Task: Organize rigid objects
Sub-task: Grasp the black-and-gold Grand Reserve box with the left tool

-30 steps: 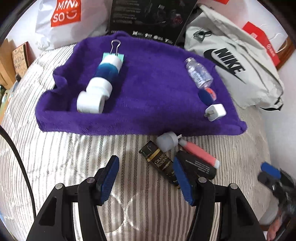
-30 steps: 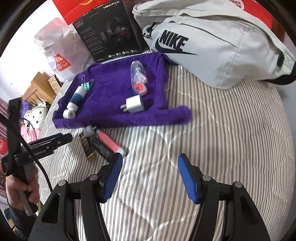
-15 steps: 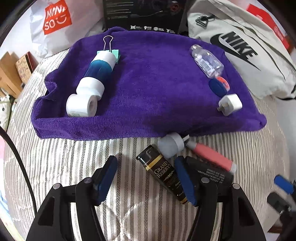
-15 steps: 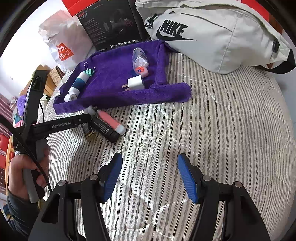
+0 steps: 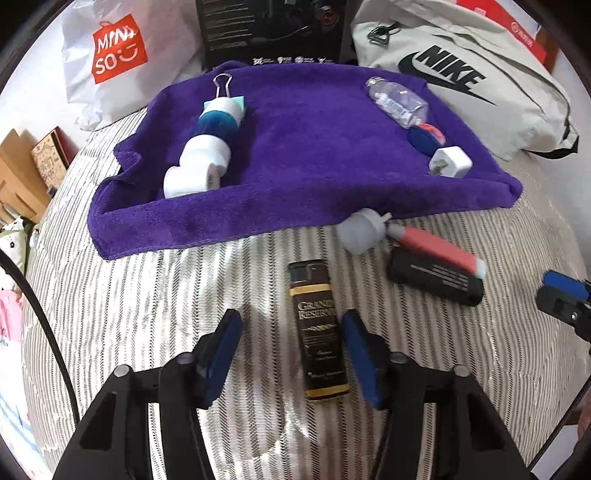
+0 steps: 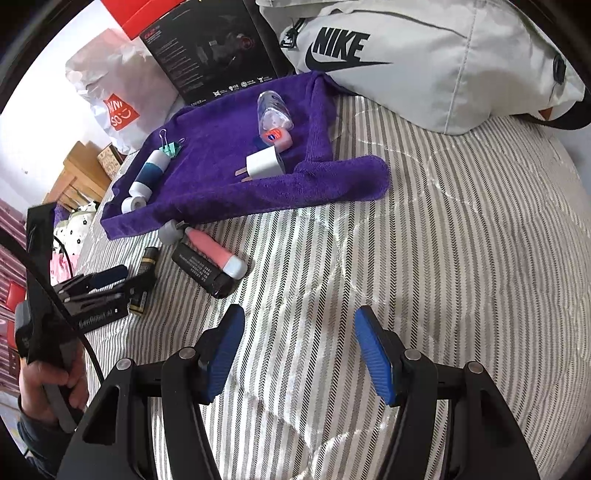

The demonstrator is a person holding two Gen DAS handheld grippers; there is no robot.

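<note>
Grande Reserve box (image 5: 320, 332), flat on striped bedding just below purple towel (image 5: 303, 147), now sits between left gripper (image 5: 291, 350) pads, jaws just narrowed w/ gap both sides, no squeeze yet, so pickup looks imminent; right gripper (image 6: 299, 350) hovers wide, empty.

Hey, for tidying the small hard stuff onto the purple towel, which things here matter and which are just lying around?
Job:
towel
lighter, between the open left gripper jaws, which have just been closing
black case
pink tube
grey cap
charger
bottle
tape rolls

Lying about:
Nike bag
Miniso bag
black box
</note>
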